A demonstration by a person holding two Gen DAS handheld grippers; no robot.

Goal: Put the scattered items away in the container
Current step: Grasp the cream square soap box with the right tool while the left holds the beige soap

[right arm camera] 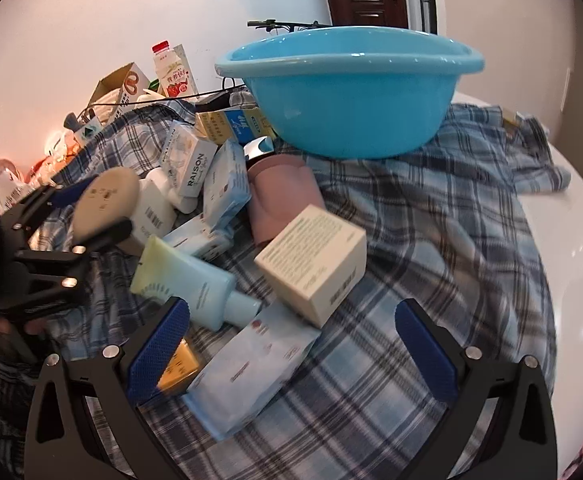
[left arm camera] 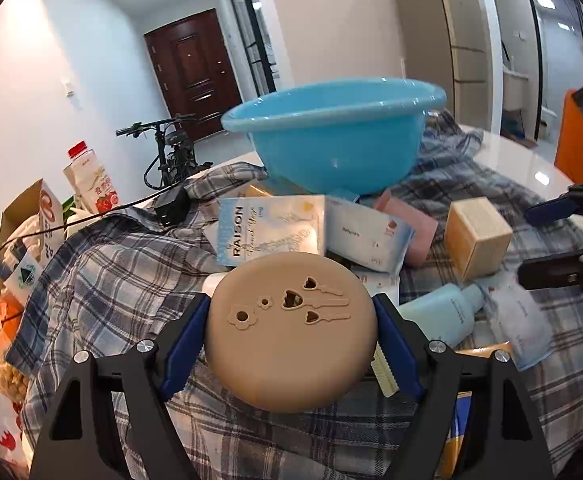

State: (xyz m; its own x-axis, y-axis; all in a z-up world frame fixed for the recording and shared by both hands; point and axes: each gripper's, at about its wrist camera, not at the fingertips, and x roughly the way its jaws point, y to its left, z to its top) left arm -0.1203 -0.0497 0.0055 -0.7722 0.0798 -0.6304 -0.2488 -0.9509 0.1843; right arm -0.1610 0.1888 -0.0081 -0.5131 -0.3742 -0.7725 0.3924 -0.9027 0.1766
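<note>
1. Beige round case (left arm camera: pixel 291 334) sits clamped between the blue pads of the left tool (left arm camera: pixel 291 336), above the plaid cloth (left arm camera: pixel 103 280).
2. Right tool (right arm camera: pixel 291 344) gapes, grasping nothing.
3. Blue basin (left arm camera: pixel 331 136) stands behind the scattered boxes.

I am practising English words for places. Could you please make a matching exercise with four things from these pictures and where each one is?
Things:
1. round beige case
2. blue basin
3. cream box
4. red-capped drink carton

Places:
A. beyond the pile, on the plaid cloth
B. between the left gripper pads
C. far left, beside an open cardboard box
D. tilted, ahead of the open right gripper

Pairs: 1-B, 2-A, 3-D, 4-C
</note>
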